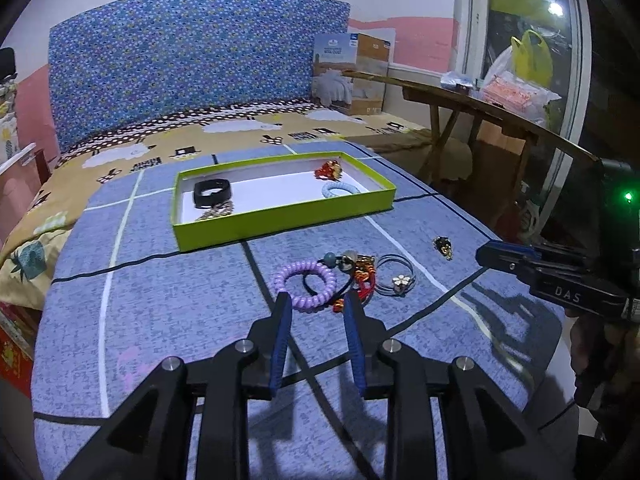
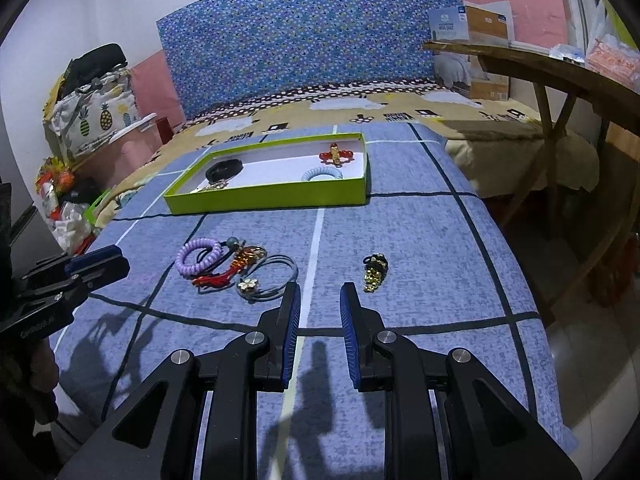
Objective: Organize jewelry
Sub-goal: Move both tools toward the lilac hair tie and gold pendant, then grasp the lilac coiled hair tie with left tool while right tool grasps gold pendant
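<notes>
A green tray [image 1: 280, 222] [image 2: 264, 200] on the blue cloth holds a black band [image 1: 212, 194], a gold chain [image 1: 216, 212], a red-gold ornament [image 1: 328, 170] and a light blue coil tie [image 1: 340, 190]. In front of it lie a purple coil tie [image 1: 304, 286] [image 2: 198, 258], a red-gold tassel charm [image 1: 362, 274] [image 2: 236, 266], a grey flower hair tie [image 1: 396, 276] [image 2: 268, 278] and a black-gold clip [image 1: 442, 246] [image 2: 374, 270]. My left gripper [image 1: 318, 300] is open and empty just short of the purple tie. My right gripper [image 2: 320, 292] is open and empty between the flower tie and the clip.
The cloth covers a bed with a blue patterned headboard [image 1: 192, 64]. A wooden table [image 1: 480, 108] with bags stands to the right, a cardboard box [image 1: 352, 72] behind it. Bags and clutter [image 2: 88, 112] pile up at the left.
</notes>
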A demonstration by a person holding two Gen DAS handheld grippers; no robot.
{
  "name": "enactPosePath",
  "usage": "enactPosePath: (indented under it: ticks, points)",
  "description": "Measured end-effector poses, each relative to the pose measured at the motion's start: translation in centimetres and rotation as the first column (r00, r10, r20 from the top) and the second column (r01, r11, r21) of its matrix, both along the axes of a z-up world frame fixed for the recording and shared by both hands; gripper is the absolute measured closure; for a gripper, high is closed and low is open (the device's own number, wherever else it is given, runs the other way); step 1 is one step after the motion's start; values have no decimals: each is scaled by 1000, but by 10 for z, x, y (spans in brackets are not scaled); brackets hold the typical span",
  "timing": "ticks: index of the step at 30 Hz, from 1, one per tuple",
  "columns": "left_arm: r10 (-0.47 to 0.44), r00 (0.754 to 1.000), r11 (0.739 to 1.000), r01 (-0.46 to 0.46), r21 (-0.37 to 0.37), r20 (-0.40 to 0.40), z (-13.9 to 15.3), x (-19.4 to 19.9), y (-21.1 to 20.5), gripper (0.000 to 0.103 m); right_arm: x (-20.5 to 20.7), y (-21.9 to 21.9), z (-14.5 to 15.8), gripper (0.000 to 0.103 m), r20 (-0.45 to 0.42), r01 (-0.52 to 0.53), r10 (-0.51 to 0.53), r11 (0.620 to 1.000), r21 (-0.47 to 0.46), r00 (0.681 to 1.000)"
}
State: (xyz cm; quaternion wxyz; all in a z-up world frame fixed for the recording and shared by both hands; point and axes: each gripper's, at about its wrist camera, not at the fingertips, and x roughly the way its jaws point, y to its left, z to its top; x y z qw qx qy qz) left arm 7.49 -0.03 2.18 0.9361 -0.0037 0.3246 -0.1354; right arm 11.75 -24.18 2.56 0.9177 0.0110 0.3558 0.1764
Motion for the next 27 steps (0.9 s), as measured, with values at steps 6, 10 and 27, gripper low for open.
enactPosePath:
  ticks: [6,10,27]
  points:
    - [-42,999,999,43,8,-13,-3,15,-12,75,9,-4,-5,82,-18,18,-18,1000,-4,1000]
    - [-64,998,998,64,16,-31,-7,28,-20,75,17,-6,-8,82,-27,25,-25,1000,-13,999]
    - [-115,985,992,120,30,-131,-26,63,-37,75,50,-10,-21,82,-78,39,-41,999,-22,996]
